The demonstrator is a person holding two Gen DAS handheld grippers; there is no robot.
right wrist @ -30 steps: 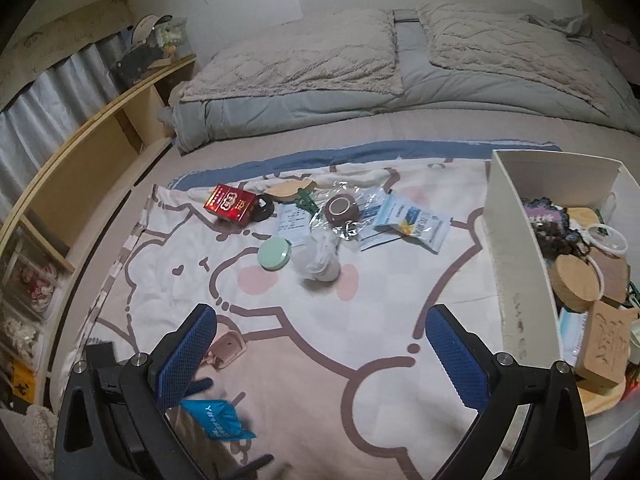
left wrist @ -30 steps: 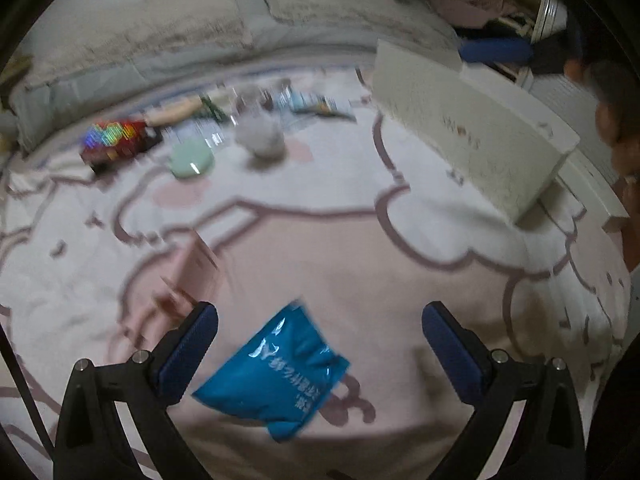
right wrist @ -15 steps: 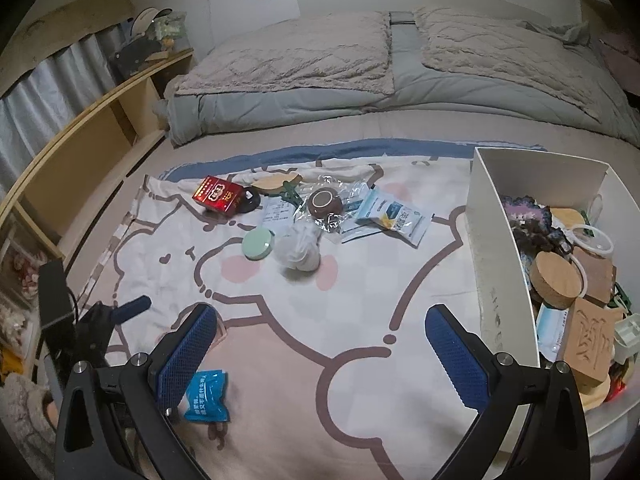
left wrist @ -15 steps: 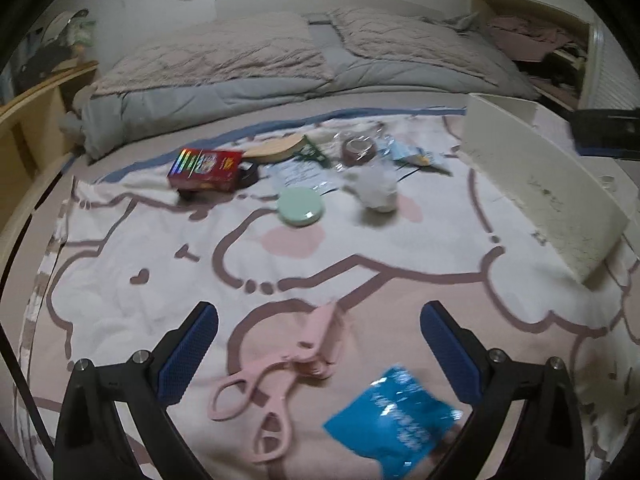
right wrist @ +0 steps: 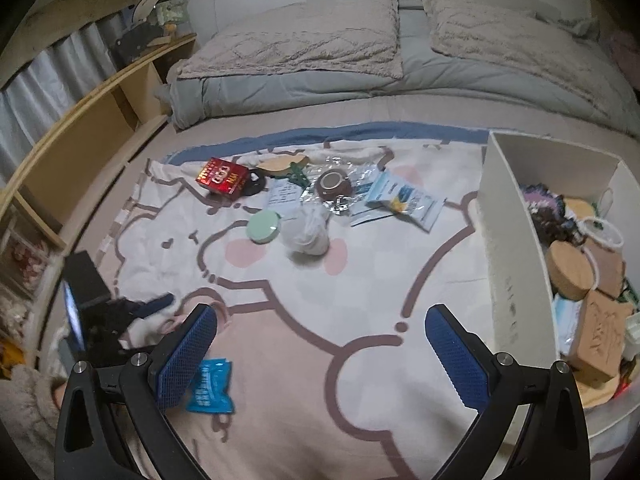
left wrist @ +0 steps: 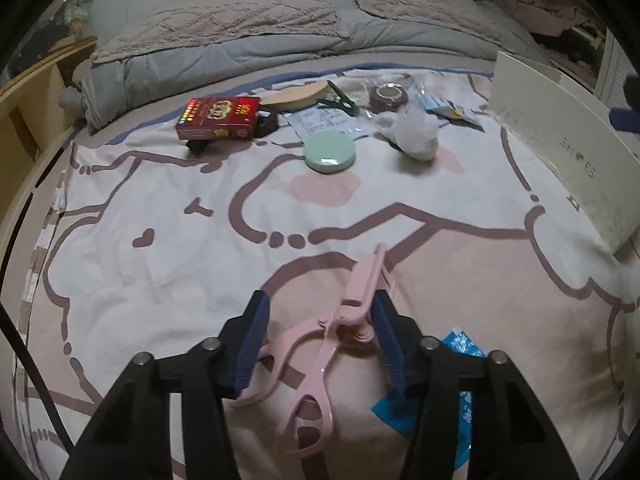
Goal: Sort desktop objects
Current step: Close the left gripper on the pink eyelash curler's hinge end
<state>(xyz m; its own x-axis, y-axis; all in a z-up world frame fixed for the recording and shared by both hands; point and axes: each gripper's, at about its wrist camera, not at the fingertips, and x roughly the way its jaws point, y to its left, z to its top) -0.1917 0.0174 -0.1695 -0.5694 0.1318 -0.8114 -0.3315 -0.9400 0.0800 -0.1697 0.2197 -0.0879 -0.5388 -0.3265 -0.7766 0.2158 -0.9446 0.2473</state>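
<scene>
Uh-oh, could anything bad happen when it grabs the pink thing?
Maybe. The left gripper is pinching the pink eyelash curler across its thin, tilted arms, so it might twist or slip out when lifted. The blue packet lies right beside one finger and could get dragged along.

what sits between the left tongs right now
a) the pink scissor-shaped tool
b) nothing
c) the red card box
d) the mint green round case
a: in the left wrist view the left tongs have their blue pads on either side of the pink scissor-shaped tool, which lies on the printed blanket.
</scene>
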